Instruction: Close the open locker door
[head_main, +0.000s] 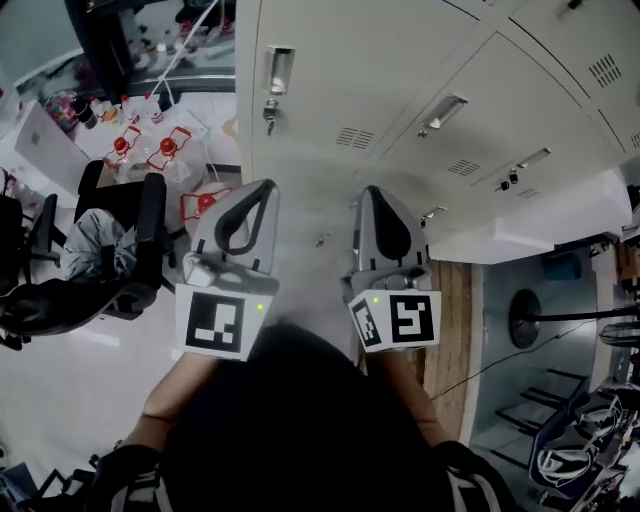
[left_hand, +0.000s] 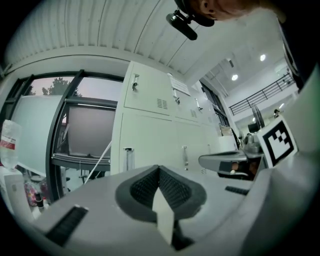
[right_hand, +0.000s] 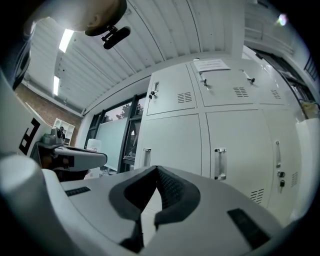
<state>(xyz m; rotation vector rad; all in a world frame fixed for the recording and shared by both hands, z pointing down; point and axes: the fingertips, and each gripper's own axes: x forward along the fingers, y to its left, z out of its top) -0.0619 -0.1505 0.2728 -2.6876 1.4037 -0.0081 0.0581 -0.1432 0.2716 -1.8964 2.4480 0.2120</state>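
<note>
I hold both hand-held grippers side by side, pointing at the bank of pale grey metal lockers (head_main: 380, 70) ahead. The left gripper (head_main: 266, 188) has its jaws pressed together with nothing between them. The right gripper (head_main: 369, 192) is the same, with its jaws closed and empty. In both gripper views the locker fronts stand clear of the jaw tips, so neither gripper touches them. The open pale grey locker door (head_main: 545, 215) juts out from the bank to the right of the right gripper, apart from it. Off to my left a black office chair (head_main: 125, 235) stands on the pale floor, and clear bottles with red caps (head_main: 165, 150) sit just beyond it.
</note>
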